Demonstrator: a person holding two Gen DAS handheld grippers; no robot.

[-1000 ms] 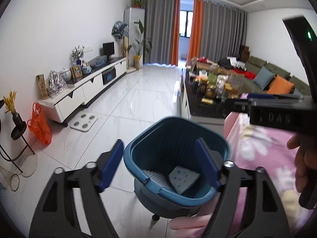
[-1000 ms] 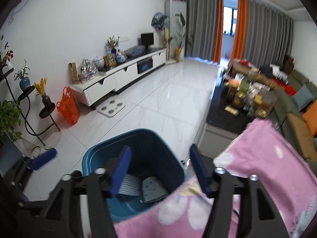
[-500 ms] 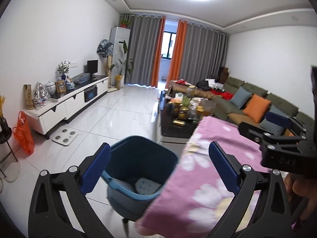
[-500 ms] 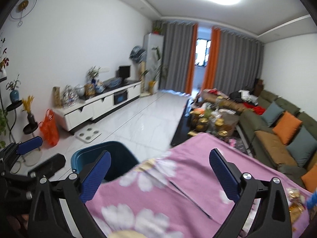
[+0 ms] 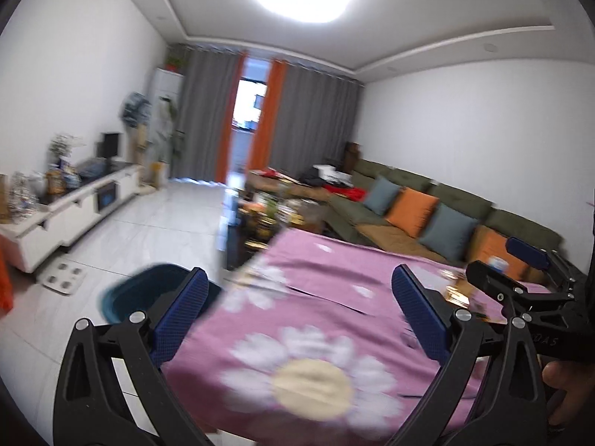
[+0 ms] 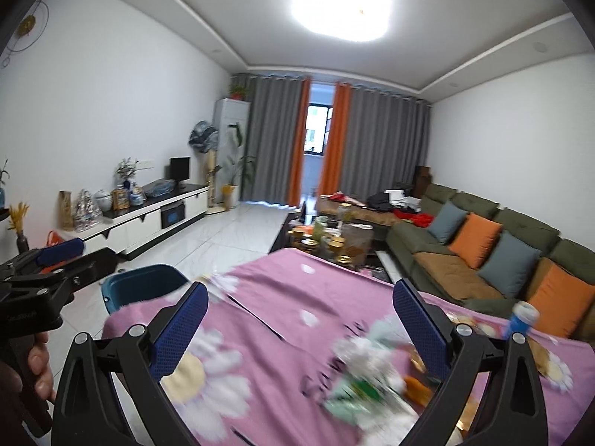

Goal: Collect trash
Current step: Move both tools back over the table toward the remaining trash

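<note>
A teal trash bin (image 5: 143, 291) stands on the floor at the left edge of a table with a pink flowered cloth (image 5: 334, 297); it also shows in the right wrist view (image 6: 145, 284). Blurred trash lies on the cloth (image 6: 282, 316): green-white wrappers (image 6: 360, 383), an orange scrap (image 6: 414, 386) and a blue can (image 6: 522, 319). My left gripper (image 5: 299, 319) is open and empty above the cloth. My right gripper (image 6: 301, 329) is open and empty above the cloth, close to the wrappers.
A cluttered dark coffee table (image 6: 334, 238) stands beyond the pink table. A green sofa with orange and grey cushions (image 6: 483, 245) runs along the right. A white TV cabinet (image 6: 148, 215) lines the left wall. White tiled floor (image 6: 230, 234) lies between.
Both grippers have opened wide and swung up and right, from over the bin to over the pink table. The trash on the cloth has come into the right wrist view.
</note>
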